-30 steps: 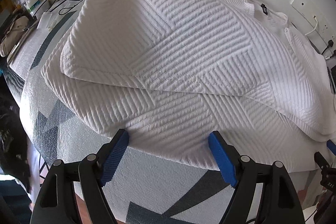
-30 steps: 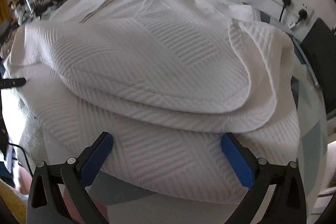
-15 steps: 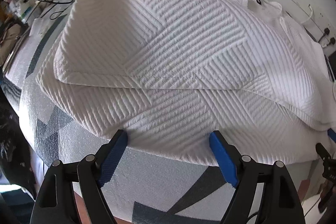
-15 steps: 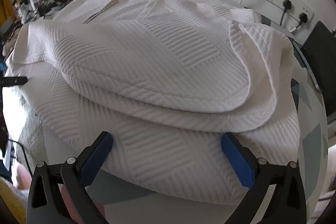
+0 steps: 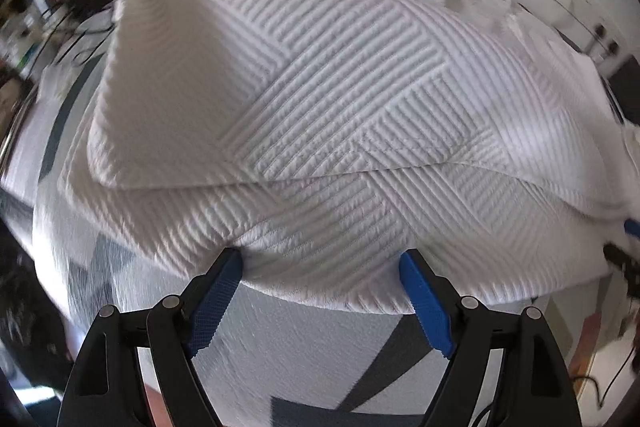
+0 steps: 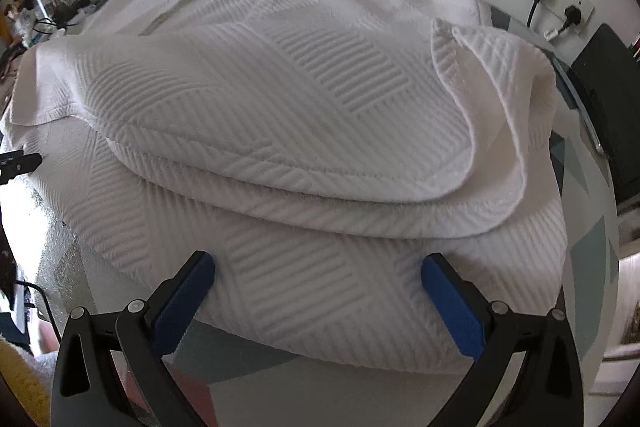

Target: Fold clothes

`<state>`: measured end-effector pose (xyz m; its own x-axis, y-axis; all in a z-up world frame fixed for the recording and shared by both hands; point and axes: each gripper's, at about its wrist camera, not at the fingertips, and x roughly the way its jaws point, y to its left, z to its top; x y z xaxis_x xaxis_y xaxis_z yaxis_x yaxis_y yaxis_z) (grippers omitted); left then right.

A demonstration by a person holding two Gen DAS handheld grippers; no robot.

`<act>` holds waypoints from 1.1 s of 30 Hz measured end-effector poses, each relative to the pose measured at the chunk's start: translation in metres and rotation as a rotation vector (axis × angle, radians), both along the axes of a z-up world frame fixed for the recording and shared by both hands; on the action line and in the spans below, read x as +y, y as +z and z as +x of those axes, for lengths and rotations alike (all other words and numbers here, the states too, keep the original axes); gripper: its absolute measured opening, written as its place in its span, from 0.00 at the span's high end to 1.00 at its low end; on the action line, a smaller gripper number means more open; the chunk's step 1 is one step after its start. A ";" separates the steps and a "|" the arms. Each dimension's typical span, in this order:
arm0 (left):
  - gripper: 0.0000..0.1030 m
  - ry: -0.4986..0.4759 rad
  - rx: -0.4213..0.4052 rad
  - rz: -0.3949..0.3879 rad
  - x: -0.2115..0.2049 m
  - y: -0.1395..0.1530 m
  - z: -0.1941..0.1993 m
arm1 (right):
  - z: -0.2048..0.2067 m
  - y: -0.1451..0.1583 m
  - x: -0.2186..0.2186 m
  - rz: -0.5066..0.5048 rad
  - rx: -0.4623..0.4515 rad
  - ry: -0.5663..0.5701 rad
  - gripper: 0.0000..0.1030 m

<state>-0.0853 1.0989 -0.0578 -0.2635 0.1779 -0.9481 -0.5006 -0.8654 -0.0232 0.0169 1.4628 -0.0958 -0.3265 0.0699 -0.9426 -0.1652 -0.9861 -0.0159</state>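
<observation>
Two grippers, left gripper (image 5: pixel 322 263) and right gripper (image 6: pixel 318 265), hang over the near hem of a white ribbed sweater (image 5: pixel 320 99). Both have their blue fingers (image 5: pixel 424 307) spread wide, holding nothing. It lies partly folded on a grey-patterned table cover (image 5: pixel 288 359).

In the left wrist view the white ribbed knit garment (image 5: pixel 320 87) now fills more of the picture than a second ago, and its folded-over top edge sits lower, nearer the blue pads of the left hand-held gripper (image 5: pixel 320 261). That view has also rolled and blurred at its edges. In the right wrist view the garment's collar has slid slightly further up.
</observation>
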 end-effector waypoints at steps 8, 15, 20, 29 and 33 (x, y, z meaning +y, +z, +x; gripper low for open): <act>0.22 -0.190 -0.042 0.286 -0.048 0.049 -0.025 | -0.018 0.072 -0.065 -0.016 0.187 0.071 0.00; 0.22 -0.219 -0.021 0.392 -0.133 0.060 -0.096 | -0.061 0.068 -0.167 0.059 0.201 0.237 0.00; 0.22 -0.243 0.006 0.285 -0.125 0.066 -0.090 | -0.080 0.042 -0.188 0.089 0.158 0.183 0.00; 0.22 -0.208 -0.030 0.291 -0.129 0.051 -0.111 | -0.093 0.040 -0.196 0.029 0.162 0.086 0.00; 0.22 -0.204 -0.034 0.277 -0.126 0.049 -0.116 | -0.113 0.036 -0.206 0.029 0.160 0.098 0.00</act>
